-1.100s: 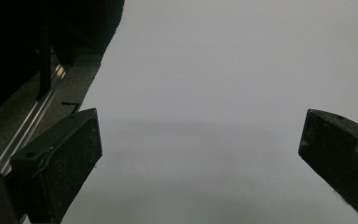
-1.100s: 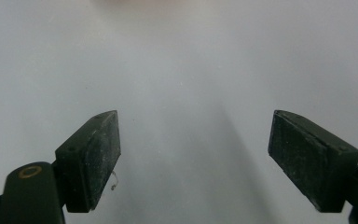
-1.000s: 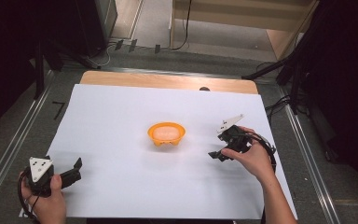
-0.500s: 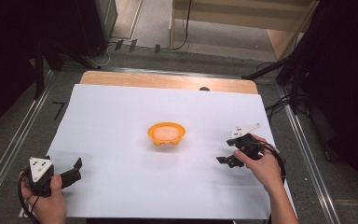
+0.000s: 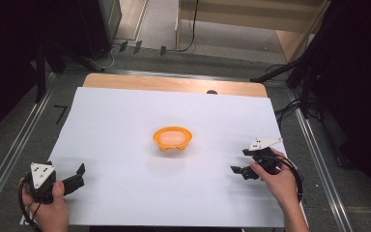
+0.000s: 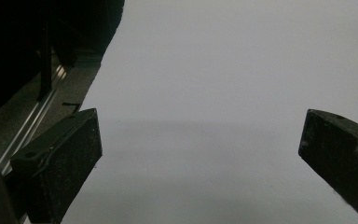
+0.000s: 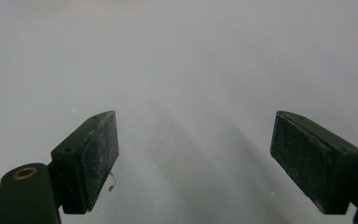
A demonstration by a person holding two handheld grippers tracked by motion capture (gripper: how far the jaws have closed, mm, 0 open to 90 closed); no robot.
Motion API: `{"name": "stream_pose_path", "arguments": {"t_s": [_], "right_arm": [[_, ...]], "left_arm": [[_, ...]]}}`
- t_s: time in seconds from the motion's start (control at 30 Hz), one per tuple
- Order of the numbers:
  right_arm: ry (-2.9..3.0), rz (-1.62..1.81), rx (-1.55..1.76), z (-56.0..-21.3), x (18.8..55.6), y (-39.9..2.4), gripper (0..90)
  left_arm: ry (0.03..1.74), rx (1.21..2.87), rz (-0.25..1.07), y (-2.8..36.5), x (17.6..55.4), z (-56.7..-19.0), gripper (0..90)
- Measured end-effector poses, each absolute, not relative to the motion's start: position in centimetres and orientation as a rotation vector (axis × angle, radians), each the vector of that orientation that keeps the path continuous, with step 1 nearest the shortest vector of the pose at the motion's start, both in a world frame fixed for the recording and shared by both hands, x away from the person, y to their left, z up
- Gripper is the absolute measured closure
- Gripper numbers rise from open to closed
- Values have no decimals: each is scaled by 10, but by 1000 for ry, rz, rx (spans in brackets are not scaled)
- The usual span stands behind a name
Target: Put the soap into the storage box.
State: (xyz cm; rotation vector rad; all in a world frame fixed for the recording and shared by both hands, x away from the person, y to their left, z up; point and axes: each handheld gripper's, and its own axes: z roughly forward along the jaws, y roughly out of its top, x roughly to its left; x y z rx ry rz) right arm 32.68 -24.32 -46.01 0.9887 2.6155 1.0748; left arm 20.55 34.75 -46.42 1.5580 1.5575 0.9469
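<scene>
An orange bowl (image 5: 173,138) with a pale inside stands at the middle of the white sheet (image 5: 125,121). My right gripper (image 5: 241,161) hovers low over the sheet to the right of the bowl and well apart from it, its jaws pointing left. In the right gripper view it (image 7: 193,123) is open, with bare sheet between its jaws. My left gripper (image 5: 77,177) rests at the near left corner, pointing right. In the left gripper view it (image 6: 200,126) is also open and holds nothing.
The sheet covers most of a wooden table (image 5: 174,83), whose far strip is bare. A small dark spot (image 5: 211,92) lies on that far edge. Metal rails (image 5: 9,159) run along both sides. Cables (image 5: 290,108) trail on the floor at the right.
My right gripper has moved right and toward the near edge, farther from the bowl, with its jaws still open. The left gripper and the bowl have not moved.
</scene>
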Motion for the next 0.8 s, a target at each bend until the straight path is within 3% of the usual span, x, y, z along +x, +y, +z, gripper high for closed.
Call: {"name": "stream_pose_path", "arguments": {"t_s": [0.8], "right_arm": [[2439,1217,1106,-487,291,-285,157]], "left_arm": [[1558,1561,949,347,205,-464,0]]}}
